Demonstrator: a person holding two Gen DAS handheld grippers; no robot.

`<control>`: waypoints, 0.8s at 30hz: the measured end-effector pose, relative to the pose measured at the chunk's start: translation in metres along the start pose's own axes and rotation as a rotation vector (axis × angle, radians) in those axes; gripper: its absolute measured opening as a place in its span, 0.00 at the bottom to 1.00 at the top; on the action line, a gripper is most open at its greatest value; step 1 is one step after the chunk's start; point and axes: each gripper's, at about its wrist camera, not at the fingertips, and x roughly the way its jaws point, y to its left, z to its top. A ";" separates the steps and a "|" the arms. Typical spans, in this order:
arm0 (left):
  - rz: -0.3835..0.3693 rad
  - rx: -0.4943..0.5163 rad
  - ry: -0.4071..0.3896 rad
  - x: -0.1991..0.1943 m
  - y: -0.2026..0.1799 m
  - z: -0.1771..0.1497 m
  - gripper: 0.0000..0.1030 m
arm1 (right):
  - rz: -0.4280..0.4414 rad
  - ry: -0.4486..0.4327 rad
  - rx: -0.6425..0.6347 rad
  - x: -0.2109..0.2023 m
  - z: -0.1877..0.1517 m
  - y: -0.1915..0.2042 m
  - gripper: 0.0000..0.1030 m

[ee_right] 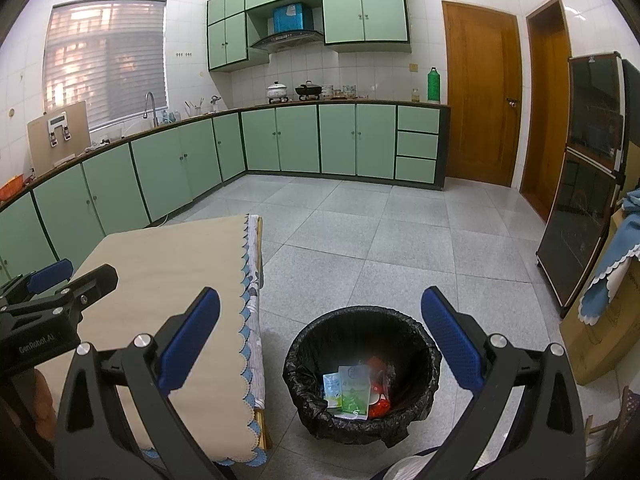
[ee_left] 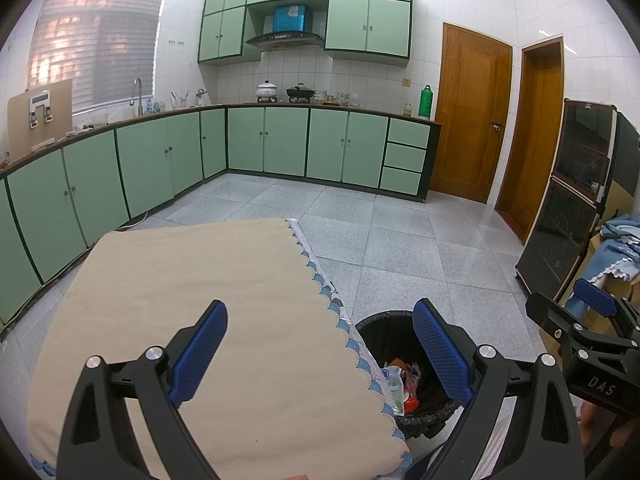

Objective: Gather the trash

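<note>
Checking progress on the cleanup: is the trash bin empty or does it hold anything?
Not empty. The trash bin holds wrappers lying at the bottom of its black liner.

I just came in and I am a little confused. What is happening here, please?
A person is collecting trash in a kitchen, holding a claw in each hand. Both the left claw and the right claw are open and hold nothing. The bin, lined with a black bag, stands on the floor beside the table and already holds some packets. The tablecloth looks bare.
</note>
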 end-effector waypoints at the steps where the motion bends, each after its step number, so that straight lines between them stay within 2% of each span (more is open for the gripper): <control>1: -0.001 0.000 0.001 0.000 0.000 0.000 0.89 | 0.000 0.000 0.000 -0.001 0.000 0.000 0.95; 24: 0.000 0.008 0.000 0.003 -0.001 -0.002 0.89 | -0.003 -0.001 -0.007 0.003 -0.003 -0.008 0.95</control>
